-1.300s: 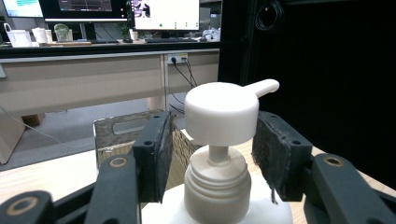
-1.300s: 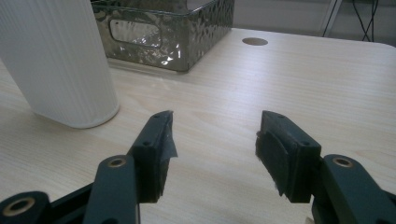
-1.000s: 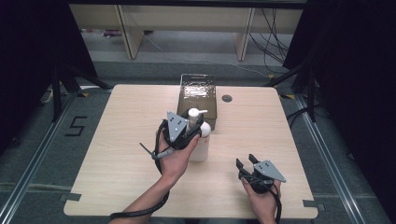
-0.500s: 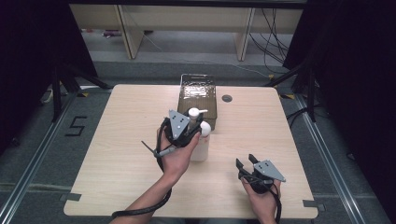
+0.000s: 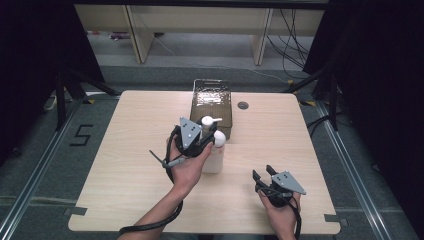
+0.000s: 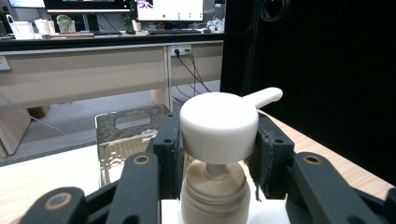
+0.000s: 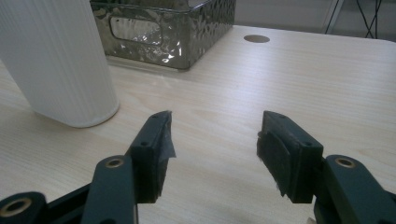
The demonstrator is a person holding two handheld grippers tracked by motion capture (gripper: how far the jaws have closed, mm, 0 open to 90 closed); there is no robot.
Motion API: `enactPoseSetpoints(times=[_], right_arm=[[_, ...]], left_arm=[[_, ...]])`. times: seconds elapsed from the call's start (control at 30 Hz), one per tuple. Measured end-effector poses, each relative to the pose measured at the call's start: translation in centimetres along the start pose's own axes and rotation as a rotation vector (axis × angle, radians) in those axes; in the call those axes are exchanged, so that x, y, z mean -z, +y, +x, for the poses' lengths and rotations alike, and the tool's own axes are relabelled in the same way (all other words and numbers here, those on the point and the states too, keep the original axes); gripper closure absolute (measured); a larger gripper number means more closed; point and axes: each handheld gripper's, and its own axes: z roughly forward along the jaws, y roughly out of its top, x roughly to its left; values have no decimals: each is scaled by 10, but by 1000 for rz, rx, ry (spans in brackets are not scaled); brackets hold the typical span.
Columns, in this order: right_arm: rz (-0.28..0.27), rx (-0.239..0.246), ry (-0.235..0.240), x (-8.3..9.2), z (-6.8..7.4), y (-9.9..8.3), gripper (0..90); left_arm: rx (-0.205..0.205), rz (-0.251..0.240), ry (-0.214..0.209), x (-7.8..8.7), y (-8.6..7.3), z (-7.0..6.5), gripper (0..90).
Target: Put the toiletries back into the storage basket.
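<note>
A: Where the left tongs (image 6: 217,154) sit, what's between them?
B: A white bottle's (image 5: 215,152) smooth round pump cap (image 6: 218,126); the jaws have just been closing and now hug its sides. The ribbed bottle stands mid-bench (image 5: 125,165), just before a glossy, dimpled metal basket (image 5: 211,97).
A: Anything hidden?
B: The hand covers the bottle's left side.
A: The right tongs (image 7: 212,140)?
B: Wide open, holding nothing, low over pale woodgrain. Neither hand has shifted.
</note>
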Motion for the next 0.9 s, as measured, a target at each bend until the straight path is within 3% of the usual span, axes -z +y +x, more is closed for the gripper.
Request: enactPoseSetpoints(times=[0.27,0.53,0.63,0.73,0.77,0.9], right_arm=[[2,-7,4,0,0,0,445],[-10,-11,7,-1,0,0,444],[-8,-42,8,-1,3,-1,444],[-3,-10,4,0,0,0,444],[-7,-52,10,-1,3,-1,444],[-10,-15,5,-1,0,0,443]], left_arm=[[4,-21,-9,3,8,0,593],[-7,-38,9,2,18,6,593],[-7,-42,10,1,21,7,593],[-3,-50,13,1,24,8,593],[-6,-48,15,1,26,9,593],[-7,-53,21,0,29,10,593]])
